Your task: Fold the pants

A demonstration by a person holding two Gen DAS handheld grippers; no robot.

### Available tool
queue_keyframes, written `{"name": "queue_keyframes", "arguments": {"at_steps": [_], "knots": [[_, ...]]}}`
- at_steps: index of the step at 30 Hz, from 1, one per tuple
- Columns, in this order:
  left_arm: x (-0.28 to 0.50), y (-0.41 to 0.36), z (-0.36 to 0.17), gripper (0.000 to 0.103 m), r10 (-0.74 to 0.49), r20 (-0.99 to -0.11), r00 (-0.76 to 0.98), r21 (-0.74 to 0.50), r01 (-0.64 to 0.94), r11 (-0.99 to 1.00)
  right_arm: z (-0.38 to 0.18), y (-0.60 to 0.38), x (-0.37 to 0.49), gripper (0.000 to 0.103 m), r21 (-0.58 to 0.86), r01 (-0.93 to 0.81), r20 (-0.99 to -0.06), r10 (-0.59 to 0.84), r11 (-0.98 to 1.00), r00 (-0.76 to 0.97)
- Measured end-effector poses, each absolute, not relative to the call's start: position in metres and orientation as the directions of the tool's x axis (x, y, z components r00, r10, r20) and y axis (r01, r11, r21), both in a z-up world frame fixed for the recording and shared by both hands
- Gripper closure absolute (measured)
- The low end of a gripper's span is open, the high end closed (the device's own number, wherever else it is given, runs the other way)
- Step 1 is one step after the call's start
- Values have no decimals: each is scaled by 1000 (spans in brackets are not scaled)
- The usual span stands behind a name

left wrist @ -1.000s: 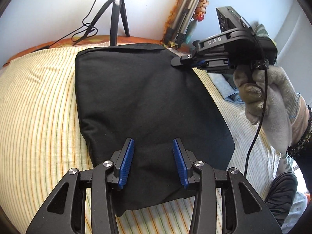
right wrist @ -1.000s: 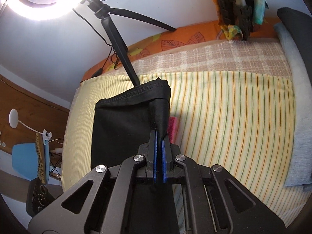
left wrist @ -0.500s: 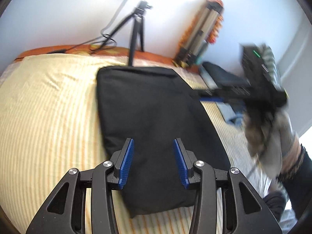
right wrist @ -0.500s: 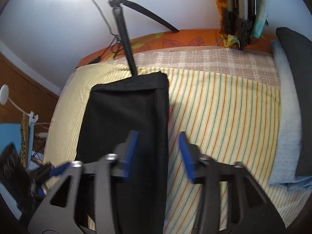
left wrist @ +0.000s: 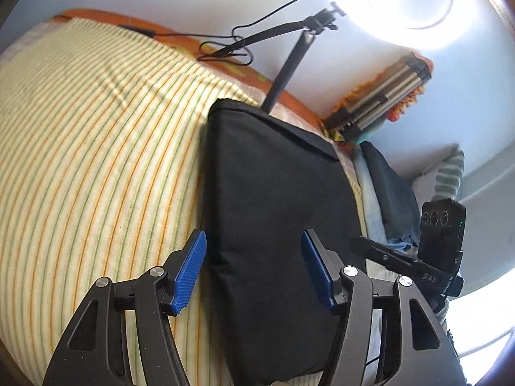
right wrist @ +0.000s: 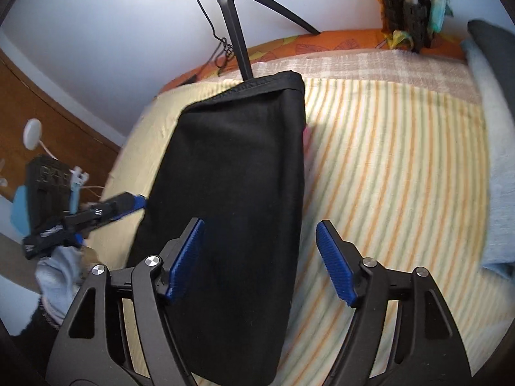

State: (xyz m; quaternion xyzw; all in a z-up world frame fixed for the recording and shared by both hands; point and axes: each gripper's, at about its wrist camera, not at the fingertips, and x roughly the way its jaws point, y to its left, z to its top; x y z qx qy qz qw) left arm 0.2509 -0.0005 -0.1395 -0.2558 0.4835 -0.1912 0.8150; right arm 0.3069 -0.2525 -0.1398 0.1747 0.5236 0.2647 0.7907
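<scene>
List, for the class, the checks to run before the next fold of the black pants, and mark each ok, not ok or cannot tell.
1. Left gripper open, holding nothing: ok.
2. Right gripper open, holding nothing: ok.
3. Black pants lie folded flat on the striped sheet: ok.
4. Pants edges lined up: cannot tell; near end hidden.
5. Tripod leg stands close behind the far edge: not ok.

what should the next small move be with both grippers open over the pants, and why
Probably lower both grippers to pinch the near end of the black pants for another fold toward the far hem. The left gripper and right gripper are open, holding nothing, and the pants lie as a long strip on the striped sheet.
</scene>
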Motion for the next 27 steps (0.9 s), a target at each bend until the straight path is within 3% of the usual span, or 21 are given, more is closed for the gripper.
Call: {"name": "queue_keyframes", "arguments": {"at_steps": [13,14,15,17,20,25,27], "knots": [[259,-14,-158,42,-590,-689,421,-629,57,775,-170,-253,320,29,708,-247,-614,749,662,248],[259,-14,-158,42,-592,-685,425,-632,58,773,-171,-251,321,34,721,-251,-601,763,646,236],[259,-14,-158,42,-592,-682,430,-633,60,772,-173,-247,322,47,732,-258,-595,776,631,211],[260,-19,-157,43,-584,-685,437,-617,79,783,-176,-236,319,56,712,-278,-616,764,645,193],[261,-28,-154,53,-546,-712,442,-558,115,822,-171,-227,316,62,682,-318,-628,750,659,208],[263,-27,-156,54,-546,-708,448,-565,105,819,-176,-226,321,62,699,-281,-626,753,658,205],[263,-27,-155,62,-527,-717,456,-549,96,830,-174,-223,320,62,677,-282,-643,733,679,222]]}}
